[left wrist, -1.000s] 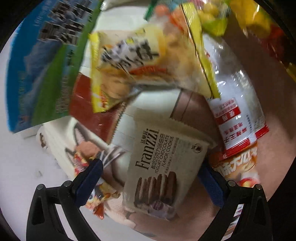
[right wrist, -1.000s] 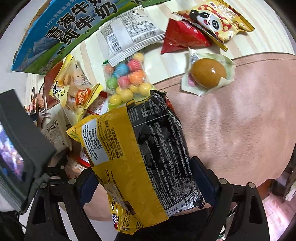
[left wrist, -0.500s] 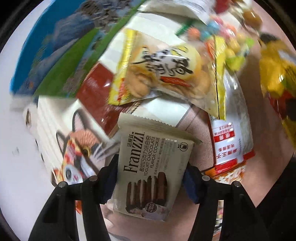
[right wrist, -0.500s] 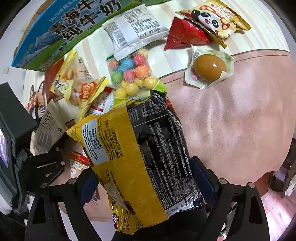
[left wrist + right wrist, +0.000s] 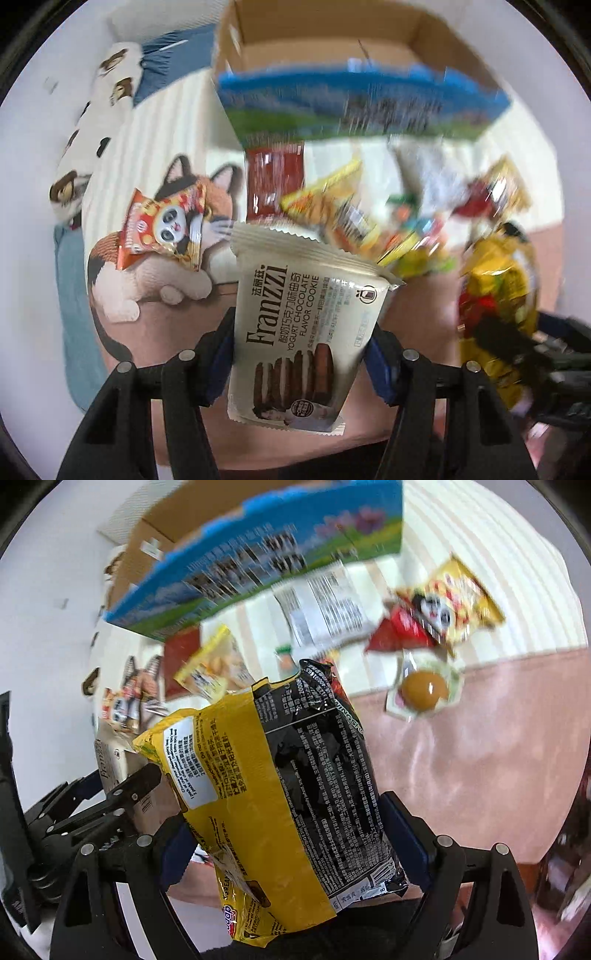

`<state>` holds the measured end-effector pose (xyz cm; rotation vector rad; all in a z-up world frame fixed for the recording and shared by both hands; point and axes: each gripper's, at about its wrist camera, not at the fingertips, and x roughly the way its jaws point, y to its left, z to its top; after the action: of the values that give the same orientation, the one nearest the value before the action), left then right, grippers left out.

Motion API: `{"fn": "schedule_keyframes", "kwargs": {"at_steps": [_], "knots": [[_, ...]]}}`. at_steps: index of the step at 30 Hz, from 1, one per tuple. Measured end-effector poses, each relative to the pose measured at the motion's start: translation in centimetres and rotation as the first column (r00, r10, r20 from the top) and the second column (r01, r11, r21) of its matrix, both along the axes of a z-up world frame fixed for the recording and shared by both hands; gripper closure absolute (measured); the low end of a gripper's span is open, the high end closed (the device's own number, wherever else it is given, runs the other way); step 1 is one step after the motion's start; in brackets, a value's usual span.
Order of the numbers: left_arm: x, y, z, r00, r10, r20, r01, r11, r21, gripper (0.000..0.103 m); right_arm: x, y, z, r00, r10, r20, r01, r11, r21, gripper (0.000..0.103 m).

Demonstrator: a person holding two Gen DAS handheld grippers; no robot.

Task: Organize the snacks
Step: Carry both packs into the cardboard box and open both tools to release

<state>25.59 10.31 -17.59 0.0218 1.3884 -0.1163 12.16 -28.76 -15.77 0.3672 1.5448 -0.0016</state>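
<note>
The left hand-held gripper [image 5: 301,356] is clamped on a Franzzi cookie packet [image 5: 306,332], held up in front of the open cardboard box [image 5: 332,55]. The right hand-held gripper [image 5: 291,834] pinches a yellow-and-black snack bag [image 5: 280,794] nearer than the box, with loose snacks lying between.

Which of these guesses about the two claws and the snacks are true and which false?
1. The left claw grips a Franzzi chocolate cookie packet. True.
2. The right claw is open and holds nothing. False: it is shut on a yellow and black noodle packet.
3. The cardboard box is open at the top. True.
4. The packaged egg lies inside the cardboard box. False: it lies out on the pink cover, apart from the box.
5. A small orange panda snack bag lies on the cat picture. True.
</note>
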Motion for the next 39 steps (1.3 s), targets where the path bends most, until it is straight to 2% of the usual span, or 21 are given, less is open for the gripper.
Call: {"fn": "schedule_keyframes", "kwargs": {"at_steps": [1, 6, 13, 16, 21, 24, 27, 34, 39], "knots": [[-1.4, -1.7, 1.6, 1.000, 0.019, 0.018, -0.019, 1.000, -0.011, 0.044, 0.5, -0.5, 1.3, 1.000, 0.011, 0.018, -0.011, 1.000, 0.012, 0.010], [-0.9, -5.7, 6.2, 0.989, 0.112, 0.094, -0.105, 0.992, -0.075, 0.044, 2.9, -1.4, 5.7, 0.993, 0.056, 0.105, -0.061, 0.997, 0.050, 0.010], [4.2, -6.3, 8.0, 0.974, 0.177, 0.140, -0.158, 0.978, -0.138, 0.044, 8.3, -0.8, 11.0, 0.969, 0.094, 0.227, -0.108, 0.993, 0.050, 0.010], [6.7, -6.0, 8.5, 0.971, 0.197, 0.138, -0.173, 0.971, -0.165, 0.044, 11.0, -0.7, 11.7, 0.963, 0.091, 0.253, -0.102, 0.994, 0.030, 0.010], [12.2, -4.9, 8.4, 0.968, 0.241, 0.074, -0.216, 0.944, -0.248, 0.044, 17.0, -0.2, 11.6, 0.959, 0.081, 0.272, -0.078, 0.997, -0.025, 0.010], [16.0, -4.3, 7.5, 0.967, 0.253, 0.013, -0.238, 0.926, -0.293, 0.044, 20.6, -0.1, 11.1, 0.959, 0.074, 0.274, -0.063, 0.997, -0.049, 0.010], [19.8, -4.2, 5.9, 0.966, 0.256, -0.046, -0.257, 0.917, -0.306, 0.044, 24.2, 0.0, 9.8, 0.963, 0.067, 0.260, -0.053, 0.997, -0.061, 0.010], [26.1, -5.0, 1.7, 0.958, 0.253, -0.136, -0.281, 0.926, -0.251, 0.044, 32.1, 0.6, 4.0, 0.982, 0.083, 0.171, -0.063, 0.991, -0.117, 0.010], [28.8, -6.4, -1.1, 0.958, 0.213, -0.192, -0.254, 0.941, -0.226, 0.043, 34.6, 0.1, -0.7, 0.992, 0.078, 0.097, -0.065, 0.990, -0.128, 0.010]]}}
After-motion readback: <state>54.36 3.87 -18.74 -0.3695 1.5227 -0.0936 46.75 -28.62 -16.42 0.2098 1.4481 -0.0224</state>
